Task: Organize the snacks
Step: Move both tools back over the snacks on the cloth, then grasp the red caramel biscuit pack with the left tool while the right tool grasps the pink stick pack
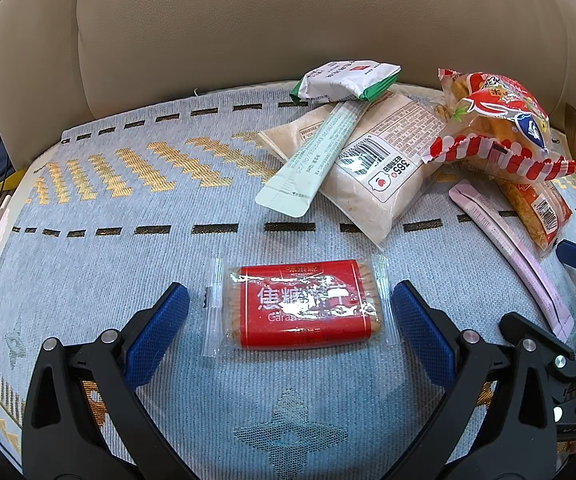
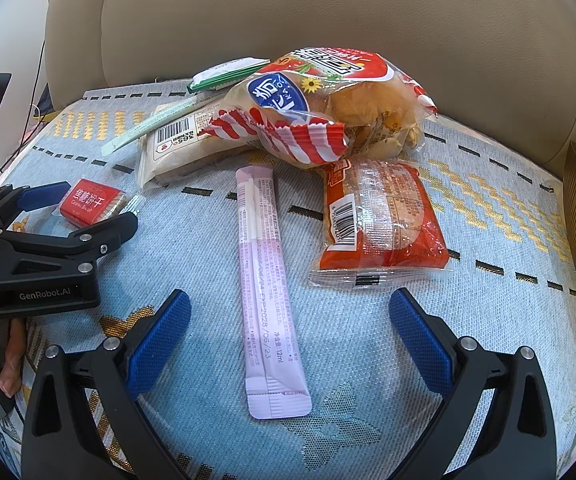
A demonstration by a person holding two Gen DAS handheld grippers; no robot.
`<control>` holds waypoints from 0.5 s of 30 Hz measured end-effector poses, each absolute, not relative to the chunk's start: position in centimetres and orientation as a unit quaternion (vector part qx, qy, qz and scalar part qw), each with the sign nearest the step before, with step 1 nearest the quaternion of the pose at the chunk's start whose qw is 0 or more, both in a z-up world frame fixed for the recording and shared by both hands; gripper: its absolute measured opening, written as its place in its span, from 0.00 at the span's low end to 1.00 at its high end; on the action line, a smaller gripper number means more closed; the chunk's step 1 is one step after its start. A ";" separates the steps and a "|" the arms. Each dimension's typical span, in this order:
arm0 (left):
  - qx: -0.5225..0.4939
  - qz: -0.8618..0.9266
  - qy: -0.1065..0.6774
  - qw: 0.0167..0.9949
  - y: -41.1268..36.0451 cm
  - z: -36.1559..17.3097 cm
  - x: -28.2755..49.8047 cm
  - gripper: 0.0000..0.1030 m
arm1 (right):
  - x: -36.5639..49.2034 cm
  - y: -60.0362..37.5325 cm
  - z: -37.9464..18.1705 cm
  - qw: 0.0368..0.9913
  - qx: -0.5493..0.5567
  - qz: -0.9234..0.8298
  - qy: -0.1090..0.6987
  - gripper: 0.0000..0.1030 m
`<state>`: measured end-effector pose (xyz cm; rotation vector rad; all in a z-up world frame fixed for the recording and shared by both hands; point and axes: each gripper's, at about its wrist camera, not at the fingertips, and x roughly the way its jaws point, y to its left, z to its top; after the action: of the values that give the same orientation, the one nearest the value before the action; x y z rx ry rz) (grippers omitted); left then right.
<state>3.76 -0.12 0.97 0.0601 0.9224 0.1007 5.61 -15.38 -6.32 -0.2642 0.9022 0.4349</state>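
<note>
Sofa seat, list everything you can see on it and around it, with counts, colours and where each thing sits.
Biscuit pack: one, red, between left tool's fingers.
Pink stick: one, between right tool's fingers.
Green stick: one, on beige bag.
Beige bag: one, centre.
Green-white packet: one, rear.
Bread bag: one, red-white, on pile.
Orange pack: one, right of pink stick.
Cover: one, blue-gold.
Sofa: beige.
Left tool: open.
Right tool: open.

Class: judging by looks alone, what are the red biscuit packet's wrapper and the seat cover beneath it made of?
Red biscuit packet: thin glossy plastic film, probably; it shows bright glare and clear crimped end seals.
Seat cover: woven matte fabric; a visible weave carries gold zigzags and dark dashes.
</note>
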 end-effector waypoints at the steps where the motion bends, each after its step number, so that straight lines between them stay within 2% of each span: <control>1: 0.029 0.048 0.445 0.894 -0.1 1.0 3.8 0.97 | 5.6 -15.4 -6.3 0.869 -0.126 0.208 0.431 0.95; 15: 0.027 0.049 0.446 0.893 -0.1 1.0 3.7 0.97 | 5.6 -15.4 -6.3 0.869 -0.126 0.207 0.431 0.95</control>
<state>3.74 -0.11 0.98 0.0557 0.9248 0.1006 5.59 -15.39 -6.34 -0.2636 0.9018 0.4336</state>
